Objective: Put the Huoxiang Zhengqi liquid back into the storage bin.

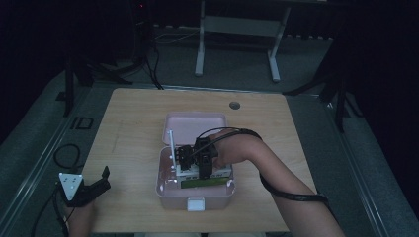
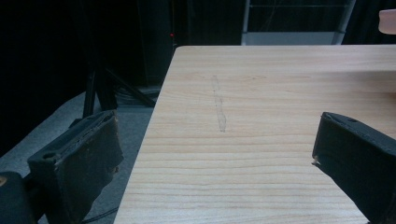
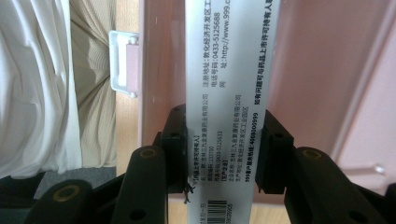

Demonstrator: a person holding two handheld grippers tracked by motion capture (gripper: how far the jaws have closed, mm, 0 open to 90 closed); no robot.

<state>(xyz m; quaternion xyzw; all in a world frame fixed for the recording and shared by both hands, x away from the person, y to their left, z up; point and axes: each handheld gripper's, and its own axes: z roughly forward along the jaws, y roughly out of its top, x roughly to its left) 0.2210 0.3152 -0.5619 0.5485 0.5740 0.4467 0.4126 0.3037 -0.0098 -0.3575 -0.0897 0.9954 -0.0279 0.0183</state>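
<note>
Packing looks well underway, judging by the right gripper [image 1: 190, 160] holding a white printed medicine box [image 3: 231, 100] low inside the open pink case [image 1: 165, 190] at mid-counter [image 1: 128, 123], with release left to do. Box sits squarely between the right jaws, clamped on both narrow sides. Left gripper [image 1: 91, 190] idles at the counter's near-left corner, jaws apart and empty.

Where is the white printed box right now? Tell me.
The white printed box sits clamped in the right claw, held low inside the pink container at the table's middle in the high view.
</note>
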